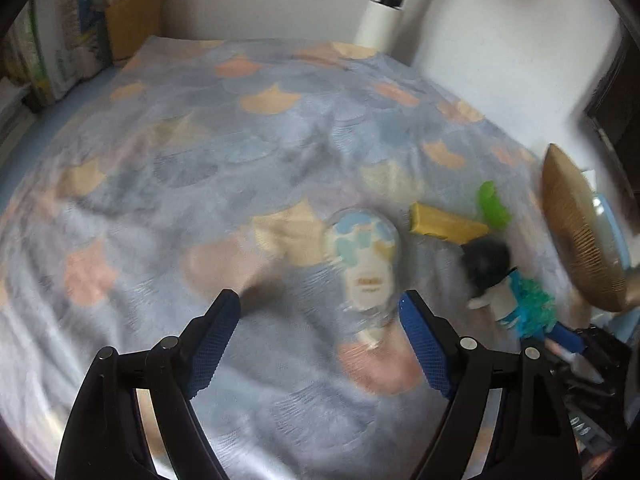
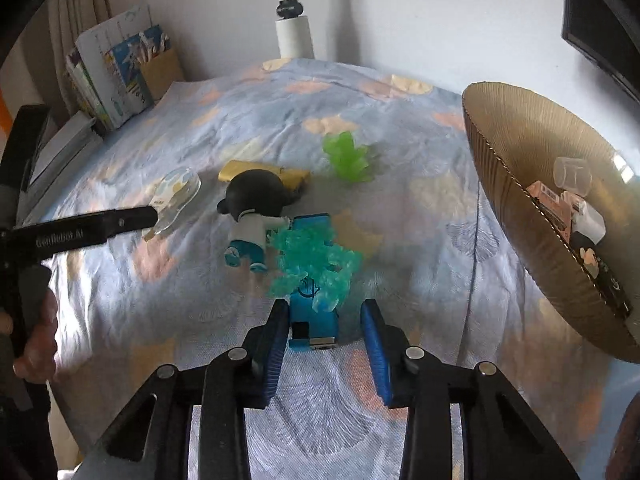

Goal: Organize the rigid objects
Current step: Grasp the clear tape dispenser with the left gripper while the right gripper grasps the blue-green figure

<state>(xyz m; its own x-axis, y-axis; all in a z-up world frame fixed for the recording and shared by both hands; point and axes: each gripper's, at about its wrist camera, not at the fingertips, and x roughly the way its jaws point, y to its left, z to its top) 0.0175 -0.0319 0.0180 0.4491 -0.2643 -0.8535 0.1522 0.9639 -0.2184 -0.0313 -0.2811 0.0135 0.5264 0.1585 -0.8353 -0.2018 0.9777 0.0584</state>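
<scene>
A blue block [image 2: 313, 320] topped with translucent teal crystal shapes [image 2: 316, 258] lies on the bed [image 2: 420, 208], which has a patterned blue, peach and cream cover, near its right side. The right gripper [image 2: 326, 344] straddles the block's near end; its blue-padded fingers [image 2: 276, 344] are partly open, the left one close against the block, the right one standing clear, so nothing is gripped.

Just beyond the block lies a small figure [image 2: 252, 216] with a large black head, white top and blue shoes. Behind it rests a flat yellow bar [image 2: 264, 172], and further back a bright green crystal piece [image 2: 348, 156].

To the left, a clear paddle-shaped plaque [image 1: 366, 264] with a pastel print lies on the cover. The left gripper [image 1: 320, 328] hovers over it with fingers [image 1: 424, 344] spread wide, the plaque's handle end just inside the right finger; this view is blurred, so contact cannot be told.

At the bed's right edge a ribbed gold bowl [image 2: 520, 184] sits tilted, holding a few small items.
</scene>
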